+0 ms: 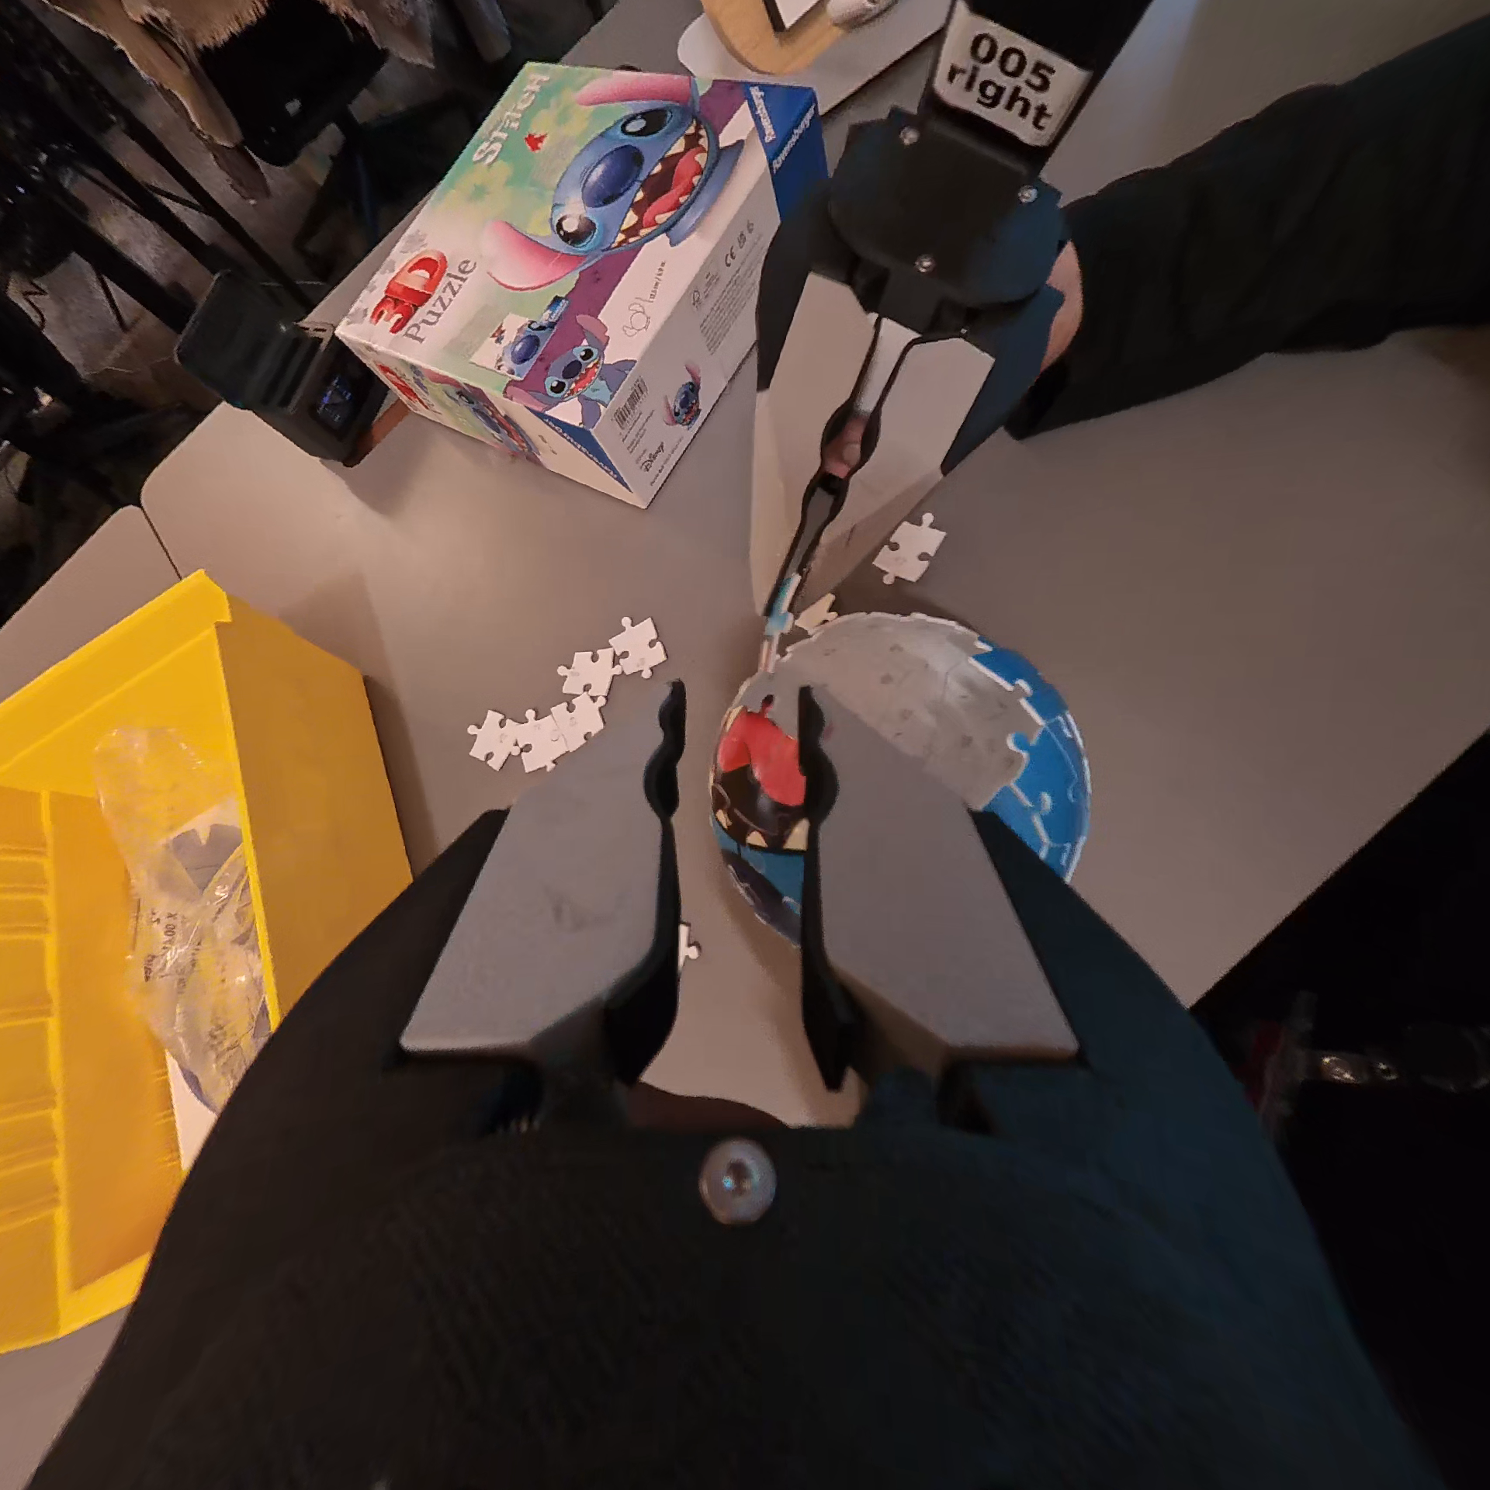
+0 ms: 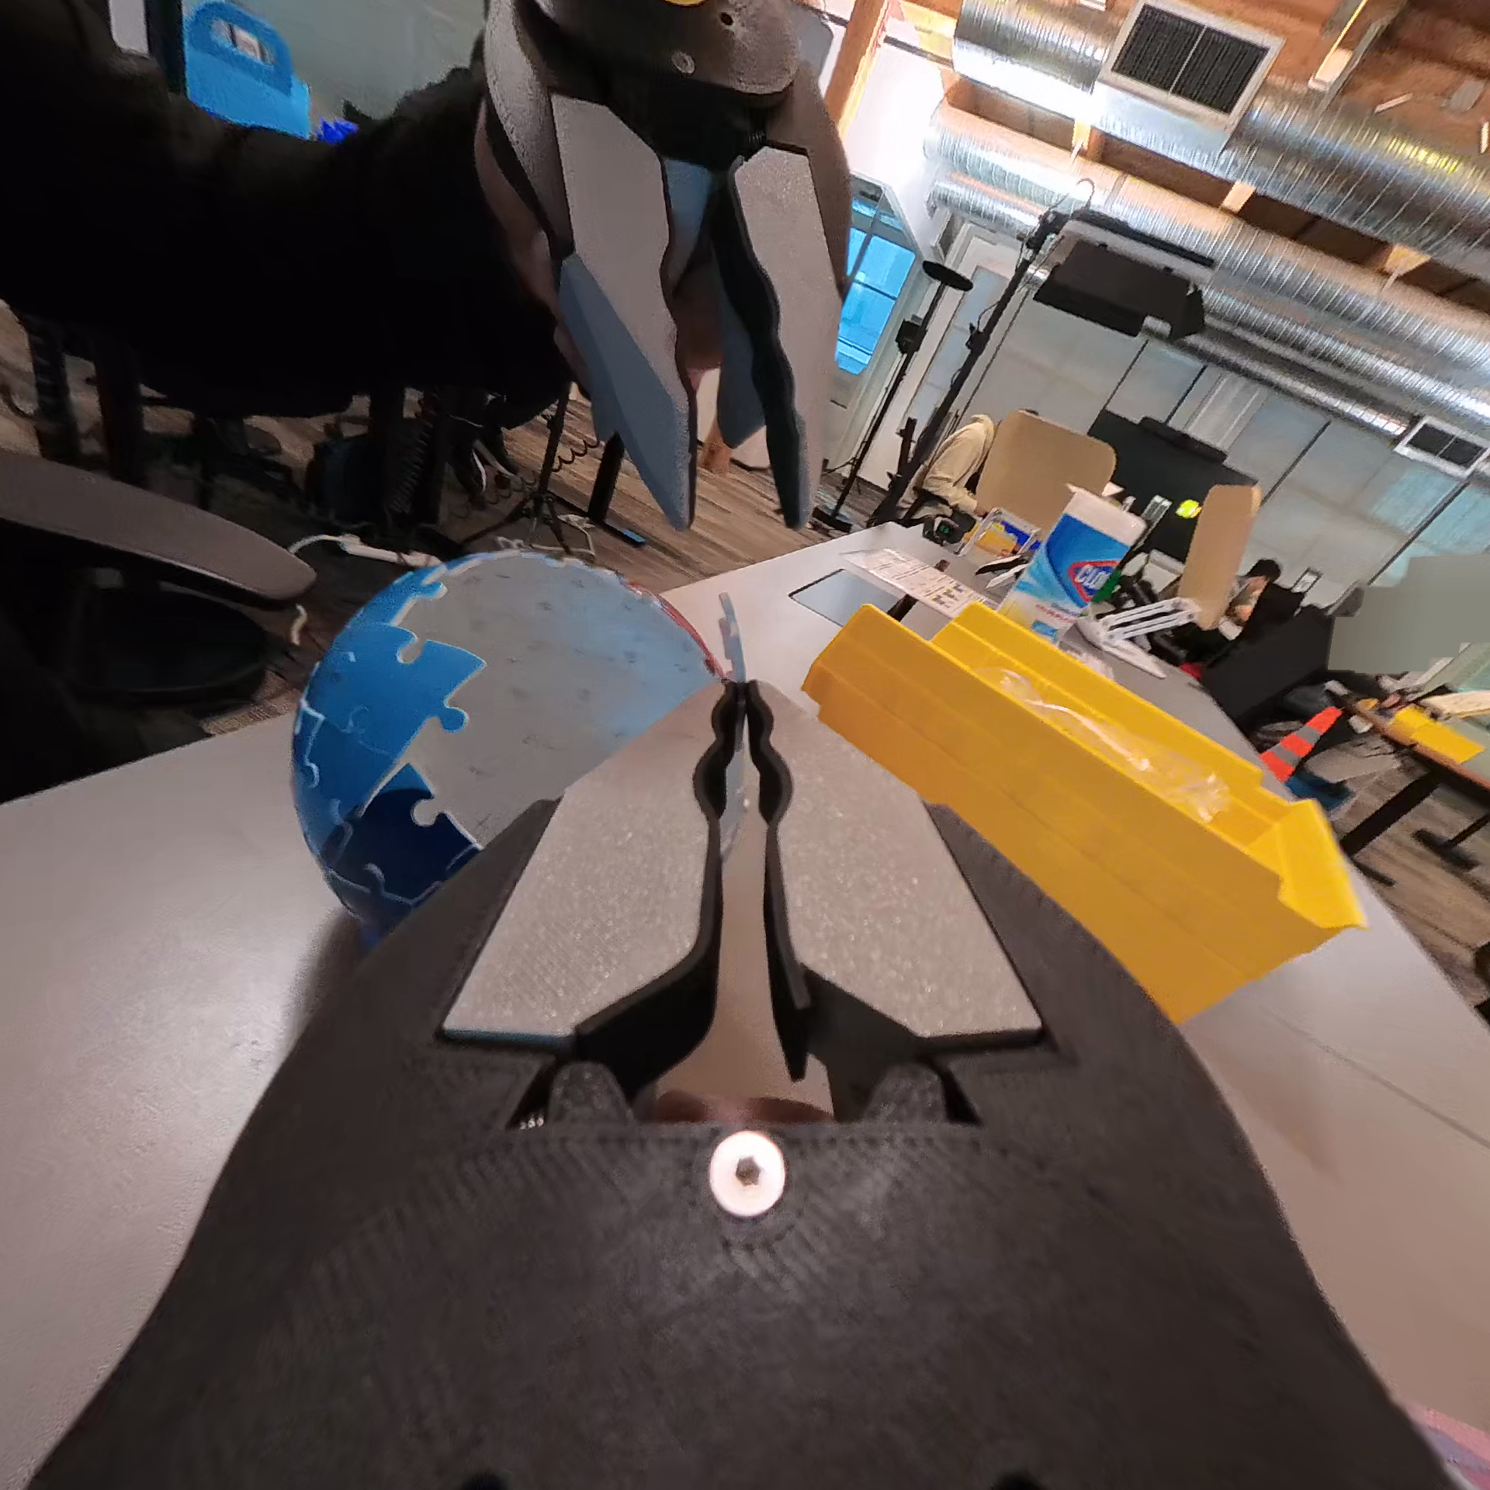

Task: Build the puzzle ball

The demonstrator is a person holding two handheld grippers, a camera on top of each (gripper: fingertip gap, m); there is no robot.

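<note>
Two tongs are in view, the left tongs [image 1: 738, 709] and the right tongs [image 1: 786, 601]; one half-built puzzle ball [image 1: 927, 750] sits on the one grey counter [image 1: 1209, 645]; one piece [image 2: 730, 637] is held; five joined white pieces [image 1: 572, 709] lie together; one loose white piece [image 1: 909, 550] lies apart, and two more [image 1: 814, 613] [image 1: 687, 945] show only partly; one puzzle box [image 1: 580, 266]; one yellow bin [image 1: 201, 806] holding one plastic bag [image 1: 185, 879].

Grey tables [image 2: 145, 887], wood-look floor [image 2: 726, 516], exposed silver ducts [image 2: 1330, 185], bright windows [image 2: 875, 298], office chair [image 2: 145, 524]
</note>
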